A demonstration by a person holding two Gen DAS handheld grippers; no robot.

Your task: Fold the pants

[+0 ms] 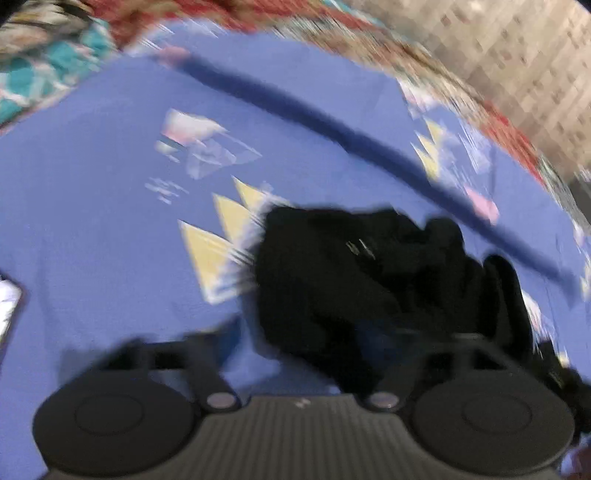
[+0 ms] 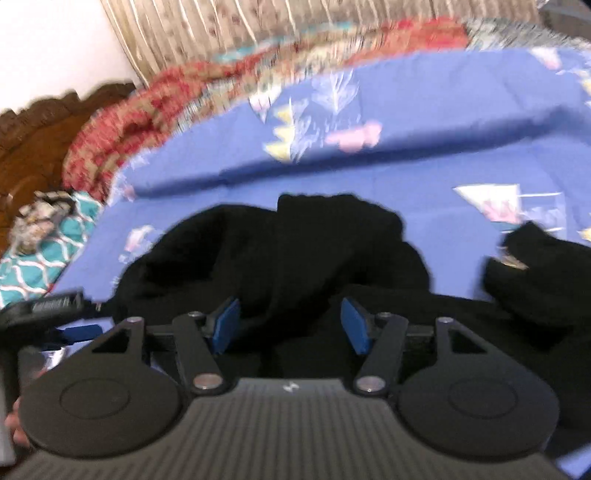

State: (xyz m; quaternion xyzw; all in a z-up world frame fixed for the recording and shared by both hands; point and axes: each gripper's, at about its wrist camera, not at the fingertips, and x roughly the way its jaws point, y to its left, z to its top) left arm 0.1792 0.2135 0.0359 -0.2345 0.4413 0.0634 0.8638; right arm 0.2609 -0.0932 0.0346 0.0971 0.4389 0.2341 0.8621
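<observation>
The place was a home bedroom, and the work surface was a bed spread with a blue sheet [image 1: 92, 184] printed with yellow triangles and pale pink and white shapes. Along the far edge of the sheet lay a red patterned blanket [image 2: 122, 122] and a teal cloth with a white lattice print [image 2: 33, 266], bedding of the household kind. Behind them hung a beige patterned curtain [image 2: 229, 33] against a plain white wall [image 2: 48, 48], and a carved dark wooden headboard [image 2: 40, 125] stood at the left in the right wrist view.
</observation>
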